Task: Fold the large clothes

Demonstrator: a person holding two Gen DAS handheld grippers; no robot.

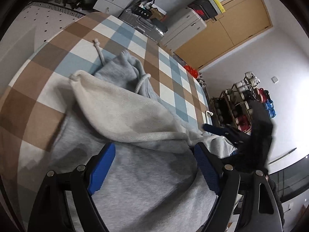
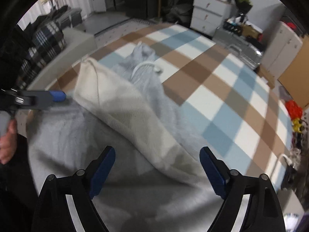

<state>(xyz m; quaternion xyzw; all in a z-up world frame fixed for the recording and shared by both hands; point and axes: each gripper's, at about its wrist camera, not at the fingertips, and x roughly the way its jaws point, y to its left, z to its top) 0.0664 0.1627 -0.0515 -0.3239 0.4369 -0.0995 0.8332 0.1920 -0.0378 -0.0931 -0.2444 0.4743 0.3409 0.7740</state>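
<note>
Both sets of jaws are standing wide with nothing pinched between them. The left gripper (image 1: 152, 166) is hovering over the grey hoodie (image 1: 146, 183), pads apart on either side of the fabric, not pressing it. The right gripper (image 2: 157, 170) is hanging over the same grey cloth, also gripping nothing. The hoodie is lying on the near part of the bed (image 2: 222, 89), with its cream lining (image 1: 119, 110) flipped up across the middle and the white drawstring (image 1: 142, 82) curling at the far end. Further out, a checked blue-brown-white cover is spreading away toward white drawers (image 2: 207, 13).
</note>
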